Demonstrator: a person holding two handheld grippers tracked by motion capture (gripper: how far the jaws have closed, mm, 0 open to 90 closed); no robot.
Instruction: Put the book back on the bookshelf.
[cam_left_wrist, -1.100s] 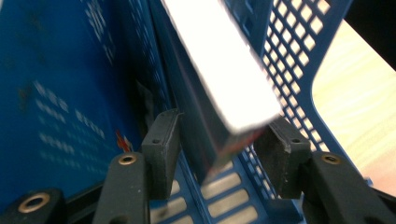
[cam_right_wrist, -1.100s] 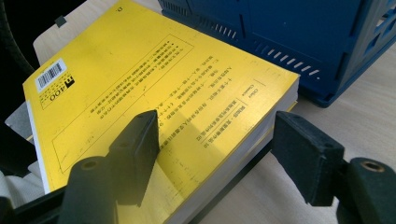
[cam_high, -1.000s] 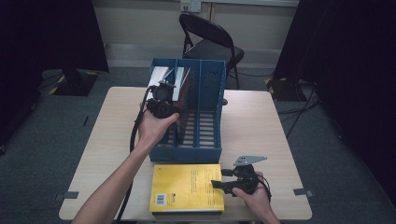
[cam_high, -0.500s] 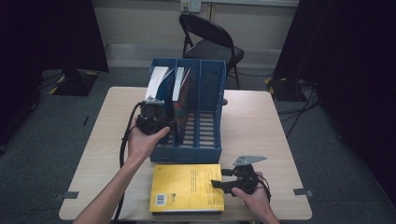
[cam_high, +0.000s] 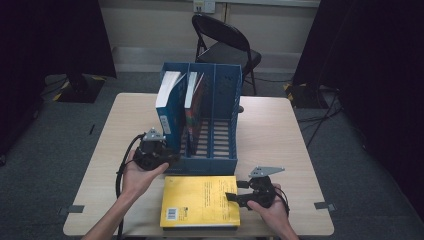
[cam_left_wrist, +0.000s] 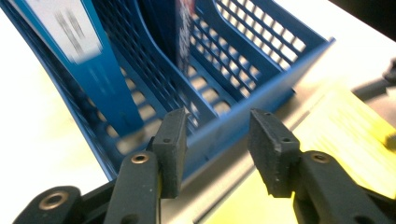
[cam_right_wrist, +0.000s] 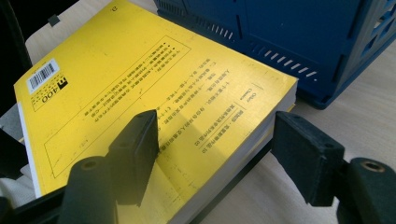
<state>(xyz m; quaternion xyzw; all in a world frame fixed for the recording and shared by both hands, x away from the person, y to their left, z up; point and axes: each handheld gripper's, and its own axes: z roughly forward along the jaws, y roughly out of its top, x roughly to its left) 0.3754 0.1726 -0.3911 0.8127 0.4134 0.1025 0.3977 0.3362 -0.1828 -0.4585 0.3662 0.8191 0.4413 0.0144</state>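
Two books already stand in the blue file rack (cam_high: 210, 125), so the left tongs (cam_left_wrist: 217, 140), narrowing on nothing, drop toward the yellow book (cam_high: 200, 200) while the right tongs (cam_right_wrist: 224, 154) straddle its edge, spread.

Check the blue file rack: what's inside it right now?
The blue file rack holds a blue-spined book upright in the left slot and a second book in the next. The right slots show bare slatted floor. The books' lower edges are hidden.

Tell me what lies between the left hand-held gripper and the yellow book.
Only a short bare stretch of table: in the high view the left hand-held gripper sits at the blue file rack's front corner, just above the yellow book.
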